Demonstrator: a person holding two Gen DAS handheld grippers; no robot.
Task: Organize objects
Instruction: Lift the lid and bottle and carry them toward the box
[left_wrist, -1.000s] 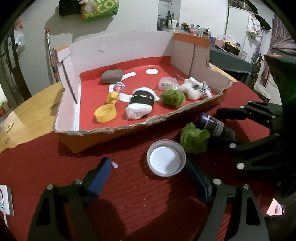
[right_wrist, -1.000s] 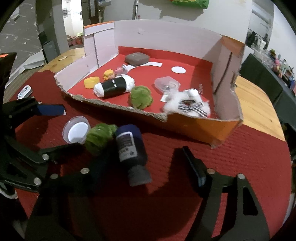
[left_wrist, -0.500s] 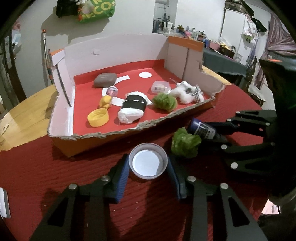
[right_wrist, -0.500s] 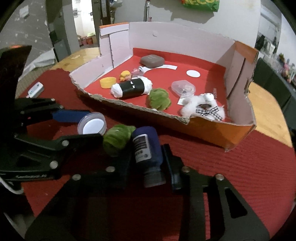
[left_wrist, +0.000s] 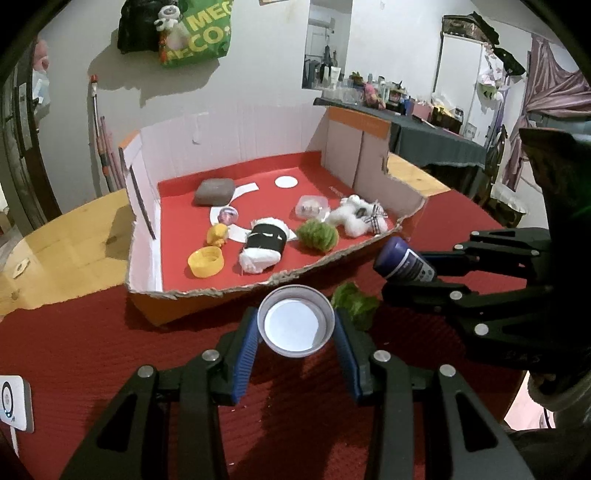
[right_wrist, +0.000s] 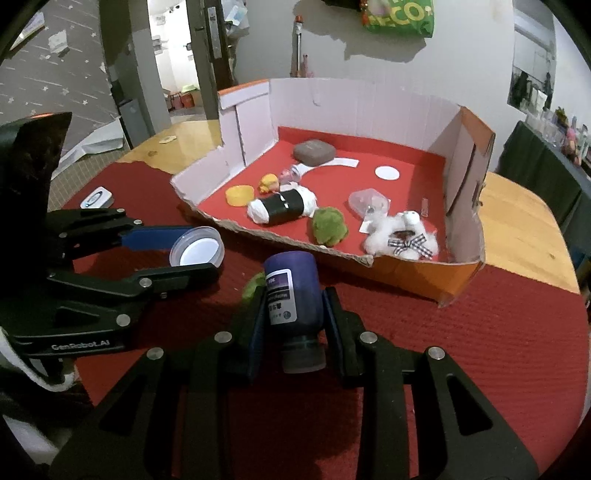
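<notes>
Both grippers had risen since the earlier frame. Left gripper (left_wrist: 296, 328) pinched the white lid (left_wrist: 296, 326); right gripper (right_wrist: 293, 312) clamped the dark bottle (right_wrist: 293, 295), cardboard box (right_wrist: 413, 273) at 12 o'clock.

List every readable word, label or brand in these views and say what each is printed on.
"GenRobot_AI": on the left tongs' black frame, seen from the right wrist.
"MEG" over "ECO": cut-off letters on the green bag hanging on the wall.
Label on the dark blue bottle in the right tongs: printed lines too blurred to read.
</notes>
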